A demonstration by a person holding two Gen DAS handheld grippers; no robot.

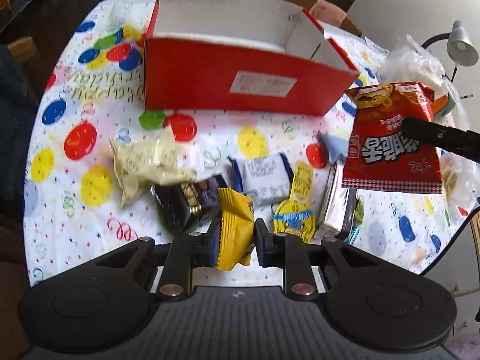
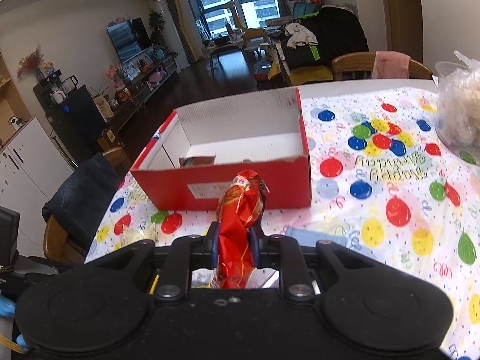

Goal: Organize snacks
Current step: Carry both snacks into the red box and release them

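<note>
A red cardboard box [image 1: 228, 78] with a white inside stands open at the far side of the table; it also shows in the right wrist view [image 2: 240, 180] with one snack pack [image 2: 198, 160] inside. My left gripper [image 1: 235, 234] is shut on a yellow snack bag [image 1: 235, 225], held above the loose snacks. My right gripper [image 2: 234, 240] is shut on a red snack bag [image 2: 237, 225], held above the table short of the box. The red bag [image 1: 390, 141] and a right finger [image 1: 441, 138] show in the left wrist view.
Loose snacks lie on the balloon-print tablecloth [image 1: 75, 120]: a cream bag [image 1: 144, 162], a black pack [image 1: 183, 207], a white-blue pack [image 1: 264, 180], a yellow pouch [image 1: 295, 210], a silver pack [image 1: 336, 210]. A clear plastic bag [image 2: 459, 105] and a lamp [image 1: 460, 48] stand at the table edge.
</note>
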